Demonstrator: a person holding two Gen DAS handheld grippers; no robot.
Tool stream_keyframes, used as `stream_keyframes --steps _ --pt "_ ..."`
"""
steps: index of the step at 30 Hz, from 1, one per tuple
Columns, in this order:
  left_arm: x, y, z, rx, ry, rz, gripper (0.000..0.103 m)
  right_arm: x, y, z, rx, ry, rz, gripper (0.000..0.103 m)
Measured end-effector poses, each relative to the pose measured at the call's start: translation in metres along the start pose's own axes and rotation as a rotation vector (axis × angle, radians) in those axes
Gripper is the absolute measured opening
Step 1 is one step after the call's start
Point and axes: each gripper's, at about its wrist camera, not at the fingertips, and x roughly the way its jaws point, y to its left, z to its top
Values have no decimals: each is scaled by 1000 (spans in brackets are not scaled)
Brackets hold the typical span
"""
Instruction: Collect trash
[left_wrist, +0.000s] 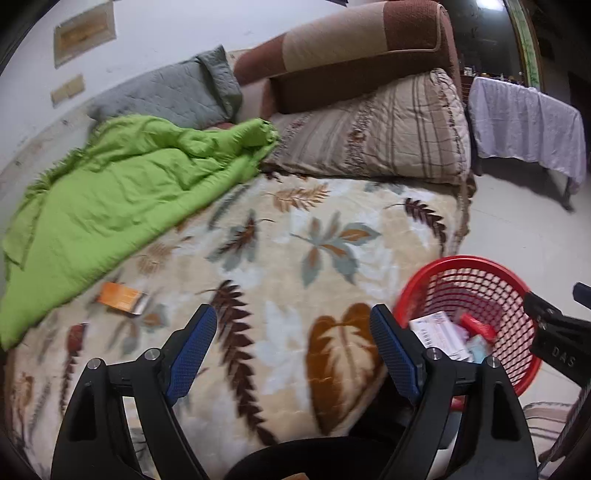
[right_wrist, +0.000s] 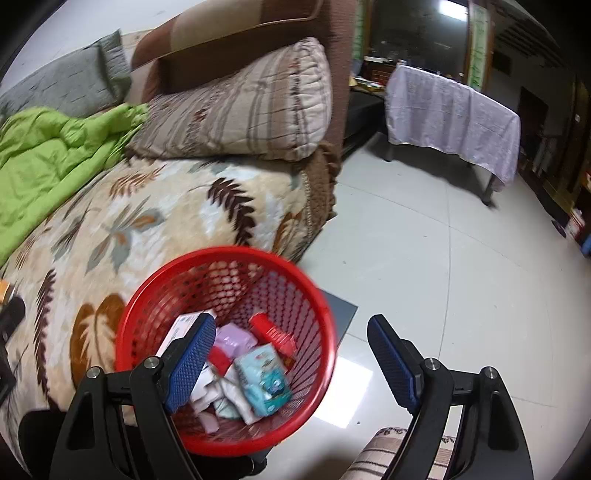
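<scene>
An orange box (left_wrist: 122, 297) lies on the leaf-patterned blanket (left_wrist: 295, 236), ahead and to the left of my left gripper (left_wrist: 293, 314). That gripper hangs open over the blanket with nothing between its fingers. A red mesh basket (right_wrist: 229, 253) stands on the floor beside the bed and shows again at the right as the basket (left_wrist: 476, 258). In it lie a white box (right_wrist: 181, 325), a teal packet (right_wrist: 264, 376), a lilac packet (right_wrist: 232, 339) and a red piece (right_wrist: 271, 332). My right gripper (right_wrist: 291, 325) is open and empty above the basket's right side.
A green quilt (left_wrist: 110, 184) covers the bed's left part. A striped pillow (left_wrist: 388, 140) and a grey pillow (left_wrist: 166, 92) lie at the headboard. A table under a white cloth (right_wrist: 454, 114) stands across the tiled floor (right_wrist: 424, 258).
</scene>
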Motion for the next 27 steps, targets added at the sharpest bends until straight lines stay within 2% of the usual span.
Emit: stream_keyframes --steps 4,8,11,15,18,27 --pt "-7 10 -8 -19 5 -8 84 -13 5 -10 -30 -22 12 87" --pt "-7 17 -17 -50 23 -32 84 -45 10 -11 -60 -163 24 87" --pt "-9 18 -20 -54 17 -28 84 -57 12 -13 -71 -220 41 88" --pt "-11 19 -23 -69 16 -49 84 -48 12 -12 -62 -172 36 88" --pt "-10 19 -25 -70 17 -28 84 -44 10 -13 -53 -144 35 88" --pt "-6 20 -27 -79 32 -35 84 -39 10 -15 -54 -117 41 88"
